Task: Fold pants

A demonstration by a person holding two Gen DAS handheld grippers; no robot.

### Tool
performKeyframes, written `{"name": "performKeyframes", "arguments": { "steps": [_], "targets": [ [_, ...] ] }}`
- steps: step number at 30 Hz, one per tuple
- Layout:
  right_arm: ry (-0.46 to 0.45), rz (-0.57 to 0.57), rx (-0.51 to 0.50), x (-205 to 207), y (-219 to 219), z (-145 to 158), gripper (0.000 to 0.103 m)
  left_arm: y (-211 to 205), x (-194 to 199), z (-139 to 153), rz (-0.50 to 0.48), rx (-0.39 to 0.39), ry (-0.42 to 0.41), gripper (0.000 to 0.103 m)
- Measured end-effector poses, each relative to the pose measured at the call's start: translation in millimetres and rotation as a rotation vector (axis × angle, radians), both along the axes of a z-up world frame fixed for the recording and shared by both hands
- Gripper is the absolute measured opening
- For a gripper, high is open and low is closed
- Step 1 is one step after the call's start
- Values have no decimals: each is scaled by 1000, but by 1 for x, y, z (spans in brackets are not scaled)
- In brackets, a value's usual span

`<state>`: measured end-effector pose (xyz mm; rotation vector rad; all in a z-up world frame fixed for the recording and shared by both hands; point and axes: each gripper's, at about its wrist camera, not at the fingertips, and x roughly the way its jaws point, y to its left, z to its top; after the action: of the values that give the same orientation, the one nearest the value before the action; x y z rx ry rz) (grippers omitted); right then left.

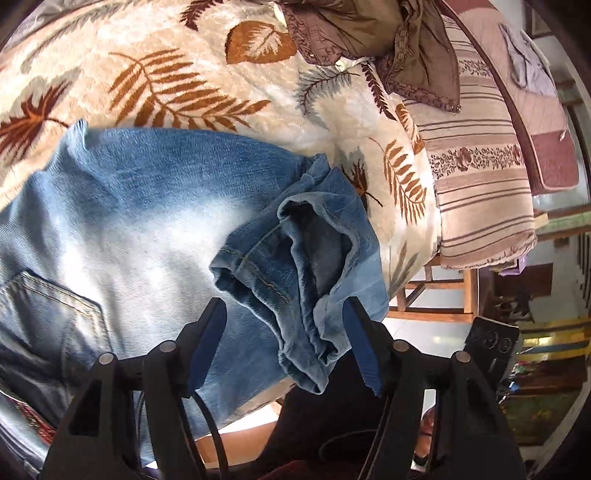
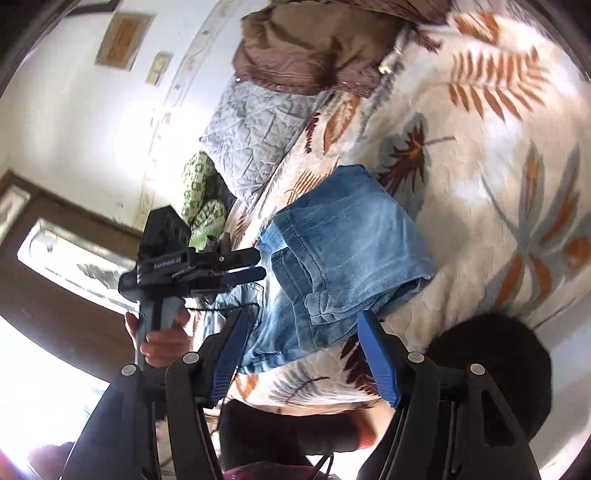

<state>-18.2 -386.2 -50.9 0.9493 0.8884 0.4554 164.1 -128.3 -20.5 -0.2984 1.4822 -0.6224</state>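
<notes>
Jeans (image 1: 122, 206) of faded blue denim are seen folded on a leaf-patterned blanket (image 1: 177, 85), which is taken as the landmark. At the left of the left wrist view a back pocket (image 1: 55, 306) is shown flat on the denim, and toward the middle the leg hems (image 1: 295, 266) are bunched on top of the folded body, near the blanket's front edge. A brown garment (image 1: 369, 33) is heaped at the blanket's far side, and a striped pink cover (image 1: 480, 184) lies just beside the blanket's right edge. No container is seen.

The left gripper (image 1: 286, 310) is held above the hems with its jaws spread; nothing is pinched, though the bunched cuffs lie between the blue pads (image 1: 207, 343).

In the right wrist view the left gripper (image 2: 258, 266) is seen at the jeans' (image 2: 351, 236) left edge. The right gripper (image 2: 301, 325) is spread too, hanging over the near edge of the jeans, with nothing gripped.
</notes>
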Motion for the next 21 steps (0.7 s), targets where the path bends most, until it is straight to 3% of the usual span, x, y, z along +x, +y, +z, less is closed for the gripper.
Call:
{"name": "performKeyframes", "arguments": {
  "steps": [5, 9, 13, 14, 15, 16, 19, 21],
  "targets": [
    [137, -28, 140, 18, 8, -32, 65, -18, 2, -20, 50, -27, 87, 65],
    [216, -81, 134, 28, 7, -48, 62, -32, 10, -11, 61, -46, 62, 69],
    [224, -105, 155, 38, 7, -55, 59, -52, 19, -21, 46, 19, 64, 72],
    [244, -118, 153, 41, 7, -59, 55, -56, 20, -23, 45, 35, 61, 61],
    [255, -128, 163, 43, 7, -63, 43, -60, 20, -22, 35, 53, 42, 30],
    [253, -130, 168, 45, 7, -64, 11, -65, 20, -17, 15, 78, 19, 18],
    [165, -140, 191, 46, 3, -50, 7, -61, 21, 17, 18, 7, -71, 14],
    [73, -135, 190, 44, 3, -30, 7, -53, 20, 35, 21, 12, -149, 14]
  ]
}}
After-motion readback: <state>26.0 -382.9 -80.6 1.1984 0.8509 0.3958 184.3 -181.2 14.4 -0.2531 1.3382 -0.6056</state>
